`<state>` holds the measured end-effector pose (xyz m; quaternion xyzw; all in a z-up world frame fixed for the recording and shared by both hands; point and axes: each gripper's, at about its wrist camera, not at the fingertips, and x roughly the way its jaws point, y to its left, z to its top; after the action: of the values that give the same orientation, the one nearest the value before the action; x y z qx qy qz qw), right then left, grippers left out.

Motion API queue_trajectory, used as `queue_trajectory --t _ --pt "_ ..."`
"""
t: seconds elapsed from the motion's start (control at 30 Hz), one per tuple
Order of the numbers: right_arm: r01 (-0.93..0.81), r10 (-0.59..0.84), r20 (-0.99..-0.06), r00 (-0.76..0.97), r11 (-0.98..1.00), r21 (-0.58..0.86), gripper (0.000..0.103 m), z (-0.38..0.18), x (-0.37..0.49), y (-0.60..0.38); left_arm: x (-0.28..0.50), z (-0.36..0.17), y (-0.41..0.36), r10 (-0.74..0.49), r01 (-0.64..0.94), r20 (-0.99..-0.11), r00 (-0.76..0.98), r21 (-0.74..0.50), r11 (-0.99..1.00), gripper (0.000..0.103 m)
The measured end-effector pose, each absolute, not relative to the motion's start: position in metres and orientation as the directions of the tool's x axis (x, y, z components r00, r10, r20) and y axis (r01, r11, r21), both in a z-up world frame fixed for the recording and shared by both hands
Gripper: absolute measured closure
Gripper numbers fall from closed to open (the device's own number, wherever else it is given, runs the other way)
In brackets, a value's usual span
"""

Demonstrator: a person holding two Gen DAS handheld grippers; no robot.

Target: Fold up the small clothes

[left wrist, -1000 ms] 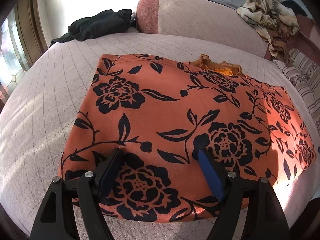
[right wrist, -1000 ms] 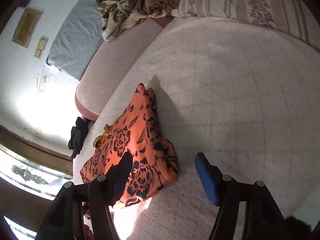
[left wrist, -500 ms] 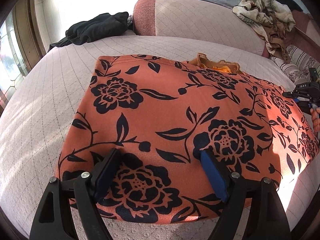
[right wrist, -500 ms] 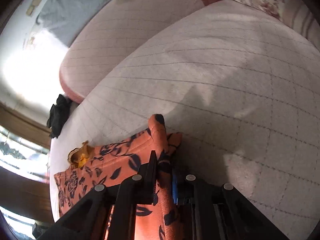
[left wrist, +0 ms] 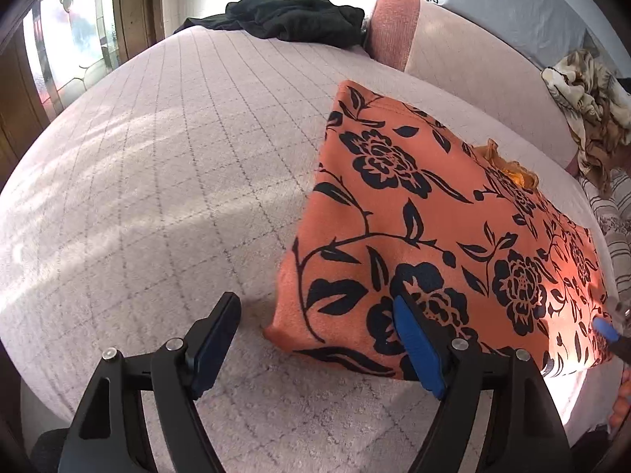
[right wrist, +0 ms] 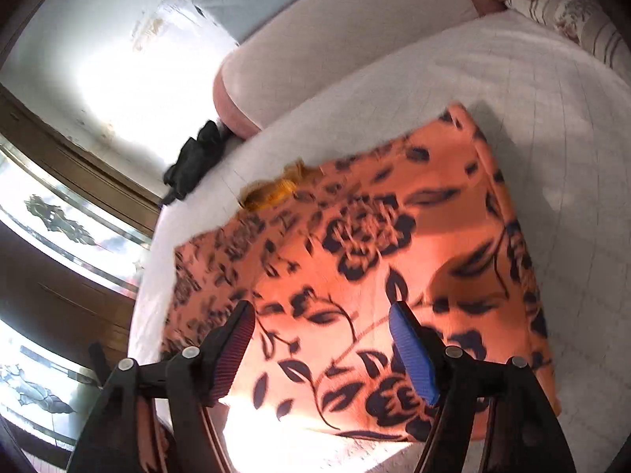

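Note:
An orange garment with black flowers [left wrist: 434, 228] lies flat and folded on the pale quilted bed [left wrist: 157, 181]. A yellow-orange bit of cloth [left wrist: 508, 165] sticks out at its far edge. My left gripper [left wrist: 315, 335] is open and empty, its jaws astride the garment's near left corner. My right gripper [right wrist: 323, 347] is open and empty, above the same garment [right wrist: 374, 244] near its front edge. A blue fingertip of the right gripper [left wrist: 605, 329] shows at the garment's right corner in the left wrist view.
A black garment [left wrist: 299, 19] lies at the far side of the bed by a pink bolster [left wrist: 453, 51]. A patterned beige cloth heap [left wrist: 587, 106] and striped pillows [left wrist: 619, 236] sit at the right. A window with wooden frame [left wrist: 59, 39] is at the left.
My left gripper has shifted left, off the garment's middle to its left corner. My right gripper, shut on the garment's edge half a second ago, has opened and now hovers over the cloth.

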<state>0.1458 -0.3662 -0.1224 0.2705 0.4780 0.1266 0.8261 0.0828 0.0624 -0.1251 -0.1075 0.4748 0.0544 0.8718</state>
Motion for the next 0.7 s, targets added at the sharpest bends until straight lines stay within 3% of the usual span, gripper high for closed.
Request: queue_trajectory --t 0.03,0.17,0.2,0.27,0.5,0.63,0.7 --pt "0.087 0.451 -0.758 0.471 0.831 0.549 0.029 -0.139 0.145 -0.364 0.078 -0.120 0.066 -0.032 -0.194 -0.831 0.555 -0.166 0.967 0.025" --pt "0.076 0.443 -0.735 0.514 0.829 0.554 0.029 -0.138 0.139 -0.365 0.066 -0.102 0.075 -0.055 -0.171 -0.786 0.616 -0.202 0.964 0.027" --pt "0.078 0.446 -0.734 0.512 0.827 0.557 0.029 -0.140 0.140 -0.364 0.069 -0.107 0.075 -0.029 -0.179 -0.802 0.596 -0.168 0.969 0.030" --pt "0.079 0.458 -0.728 0.511 0.818 0.570 0.029 -0.144 0.141 -0.366 0.081 -0.135 0.084 -0.030 -0.214 -0.872 0.489 -0.153 0.965 0.046" --pt "0.087 0.525 -0.661 0.535 0.745 0.662 0.029 -0.148 0.134 -0.383 0.065 -0.090 0.076 0.016 -0.203 -0.799 0.602 -0.134 0.970 0.048" --pt "0.125 0.520 -0.683 0.513 0.742 0.658 0.029 -0.139 0.137 -0.383 0.091 -0.071 0.046 -0.039 -0.088 -0.768 0.639 -0.123 0.988 0.047" --pt "0.069 0.548 -0.639 0.539 0.728 0.682 0.028 -0.121 0.142 -0.378 0.111 -0.071 0.027 -0.050 -0.049 -0.776 0.629 -0.104 0.993 0.046"
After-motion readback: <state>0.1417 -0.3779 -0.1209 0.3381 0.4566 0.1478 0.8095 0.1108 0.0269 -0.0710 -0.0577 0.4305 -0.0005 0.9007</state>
